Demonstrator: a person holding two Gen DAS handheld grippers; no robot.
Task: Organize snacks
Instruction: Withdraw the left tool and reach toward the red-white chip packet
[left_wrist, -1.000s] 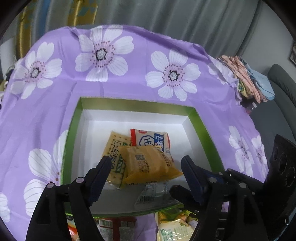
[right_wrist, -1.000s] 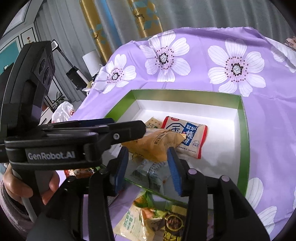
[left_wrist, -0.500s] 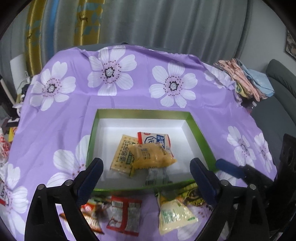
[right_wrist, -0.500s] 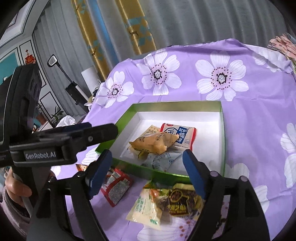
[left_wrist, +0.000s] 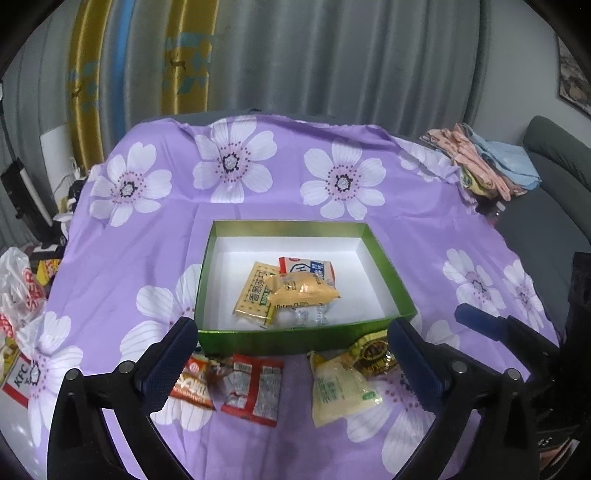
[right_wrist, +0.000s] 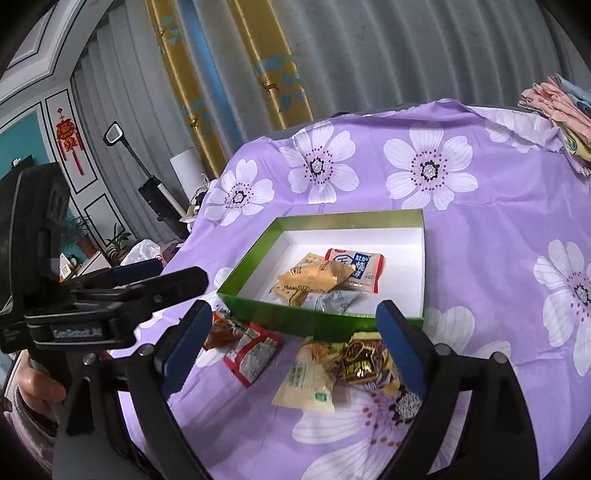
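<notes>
Both claws hang over the purple cloth (left_wrist: 155, 236), empty. The left gripper (left_wrist: 295, 363) and right gripper (right_wrist: 295, 341) have just been opening, jaws now spread wide with nothing between them. In the green box (left_wrist: 306, 338), at twelve o'clock from the left gripper, four packets lie piled, the orange packet (left_wrist: 303, 290) on top. Loose snacks (left_wrist: 341, 387) sit just outside the box's near wall, at six o'clock from it.
</notes>
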